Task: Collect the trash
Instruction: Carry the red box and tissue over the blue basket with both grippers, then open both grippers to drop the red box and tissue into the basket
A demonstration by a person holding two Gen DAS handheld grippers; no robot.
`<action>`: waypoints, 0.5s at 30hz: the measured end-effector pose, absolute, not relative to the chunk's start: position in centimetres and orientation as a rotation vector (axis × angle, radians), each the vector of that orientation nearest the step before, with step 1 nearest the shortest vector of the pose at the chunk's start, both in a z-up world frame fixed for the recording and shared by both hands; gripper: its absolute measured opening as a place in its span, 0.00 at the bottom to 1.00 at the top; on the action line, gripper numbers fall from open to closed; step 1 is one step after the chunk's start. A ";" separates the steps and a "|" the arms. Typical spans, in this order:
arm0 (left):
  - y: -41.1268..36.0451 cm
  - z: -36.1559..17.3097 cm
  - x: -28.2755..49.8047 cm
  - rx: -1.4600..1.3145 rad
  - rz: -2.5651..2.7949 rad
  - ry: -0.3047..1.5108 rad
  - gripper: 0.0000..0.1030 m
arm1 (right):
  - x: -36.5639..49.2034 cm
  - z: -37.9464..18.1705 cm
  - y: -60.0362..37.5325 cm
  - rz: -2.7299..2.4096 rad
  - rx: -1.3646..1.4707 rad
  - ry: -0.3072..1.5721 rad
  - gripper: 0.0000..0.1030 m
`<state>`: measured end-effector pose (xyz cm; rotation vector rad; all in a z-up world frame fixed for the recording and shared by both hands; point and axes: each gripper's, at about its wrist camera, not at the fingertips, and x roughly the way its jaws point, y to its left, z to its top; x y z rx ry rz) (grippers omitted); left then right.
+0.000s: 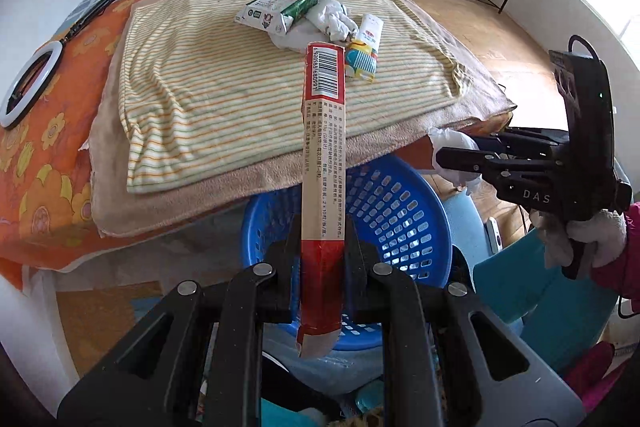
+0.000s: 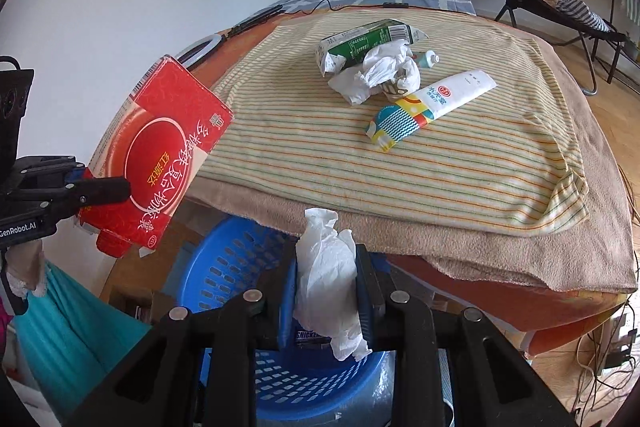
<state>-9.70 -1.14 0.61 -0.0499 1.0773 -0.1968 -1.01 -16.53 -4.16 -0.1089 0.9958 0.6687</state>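
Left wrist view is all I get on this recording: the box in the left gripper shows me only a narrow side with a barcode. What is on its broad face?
Observer: In the right wrist view the red box has a wide red front with a round emblem and Chinese lettering.
Operator: The right gripper holds something white; I see just a scrap.
Observer: It is a crumpled white tissue, pinched between the fingers of the right gripper.
Operator: Anything in the blue basket?
Observer: Through the blue basket, just behind the right gripper, a dark wrapper reading Snickers shows.
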 end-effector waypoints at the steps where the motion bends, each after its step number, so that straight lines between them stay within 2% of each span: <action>1: -1.5 -0.1 -10.1 -0.052 -0.205 1.094 0.14 | -1.3 -4.4 -16.6 0.670 -0.109 1.003 0.25; 15: -4.4 -6.6 -11.2 -0.039 -0.265 1.236 0.14 | -4.0 -8.0 -15.7 0.675 -0.150 1.087 0.25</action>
